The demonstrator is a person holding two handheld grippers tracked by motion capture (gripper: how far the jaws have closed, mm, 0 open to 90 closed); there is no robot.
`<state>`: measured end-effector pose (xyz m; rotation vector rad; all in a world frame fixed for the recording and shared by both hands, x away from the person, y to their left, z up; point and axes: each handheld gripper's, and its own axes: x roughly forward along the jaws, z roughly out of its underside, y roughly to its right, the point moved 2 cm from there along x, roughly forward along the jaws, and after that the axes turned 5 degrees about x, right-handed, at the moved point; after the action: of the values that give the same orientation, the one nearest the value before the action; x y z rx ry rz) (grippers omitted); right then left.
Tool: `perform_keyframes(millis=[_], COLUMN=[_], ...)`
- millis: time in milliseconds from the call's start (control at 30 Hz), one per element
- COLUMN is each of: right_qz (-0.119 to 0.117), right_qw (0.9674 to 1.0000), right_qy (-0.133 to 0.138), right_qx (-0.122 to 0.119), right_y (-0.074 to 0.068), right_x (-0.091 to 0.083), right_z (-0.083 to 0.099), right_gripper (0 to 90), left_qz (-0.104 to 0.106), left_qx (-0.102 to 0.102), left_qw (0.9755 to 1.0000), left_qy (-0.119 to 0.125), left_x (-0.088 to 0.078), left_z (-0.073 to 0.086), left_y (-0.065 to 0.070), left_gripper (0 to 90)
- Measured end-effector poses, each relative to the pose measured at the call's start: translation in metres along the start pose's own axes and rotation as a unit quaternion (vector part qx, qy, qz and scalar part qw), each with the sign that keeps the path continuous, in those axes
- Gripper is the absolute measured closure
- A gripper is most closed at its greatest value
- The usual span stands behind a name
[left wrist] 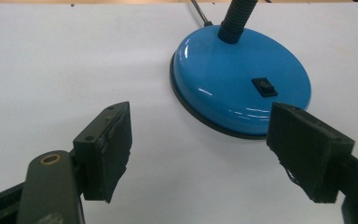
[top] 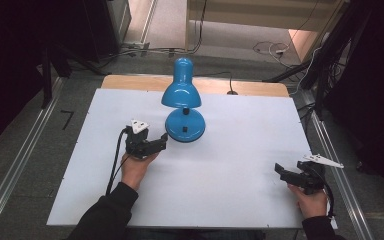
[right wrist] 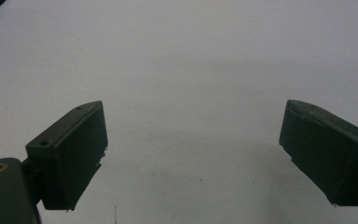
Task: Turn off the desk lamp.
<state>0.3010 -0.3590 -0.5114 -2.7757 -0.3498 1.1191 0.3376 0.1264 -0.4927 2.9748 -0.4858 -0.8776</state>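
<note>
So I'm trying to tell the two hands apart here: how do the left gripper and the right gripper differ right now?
The left gripper sits close beside the blue lamp, by its round base; the right gripper is far from it, near the table's right edge. The left gripper faces the base and its black switch; the right gripper faces bare white tabletop. Both are open and hold nothing.

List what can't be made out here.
- Lamp bulb: high view, hidden under the blue shade.
- Switch position: left gripper view, too small and dark to read.
- Cord end: left gripper view, cut off by the top edge.
- Lamp neck: left gripper view, cut off at top.
</note>
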Motion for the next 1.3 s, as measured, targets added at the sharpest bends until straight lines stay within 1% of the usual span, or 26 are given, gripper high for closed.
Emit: perform_keyframes(millis=[267, 333, 600, 967, 1300], right_qz=[0.000, 0.001, 0.001, 0.001, 0.001], right_qw=[1.0000, 1.0000, 1.0000, 1.0000, 1.0000], right_qy=[0.001, 0.000, 0.000, -0.001, -0.001], right_qx=[-0.002, -0.001, -0.002, -0.002, -0.003], right_y=[0.000, 0.000, 0.000, 0.000, 0.000], right_x=[0.000, 0.000, 0.000, 0.000, 0.000], right_z=[0.000, 0.000, 0.000, 0.001, 0.001], right_gripper=[6.5, 6.5, 6.5, 6.5, 6.5], left_qz=[-0.004, -0.005, -0.012, -0.014, -0.015], left_qx=[-0.006, -0.011, -0.016, -0.023, -0.035], left_qw=[1.0000, 0.9999, 0.9998, 0.9996, 0.9993], left_qy=[0.002, 0.004, 0.004, 0.002, 0.004], left_x=[-0.008, -0.011, -0.019, -0.024, -0.030], left_z=[0.002, 0.002, 0.005, 0.009, 0.011], left_y=[-0.009, -0.011, -0.020, -0.028, -0.036], left_gripper=[20.7, 20.7, 20.7, 20.7, 19.6])
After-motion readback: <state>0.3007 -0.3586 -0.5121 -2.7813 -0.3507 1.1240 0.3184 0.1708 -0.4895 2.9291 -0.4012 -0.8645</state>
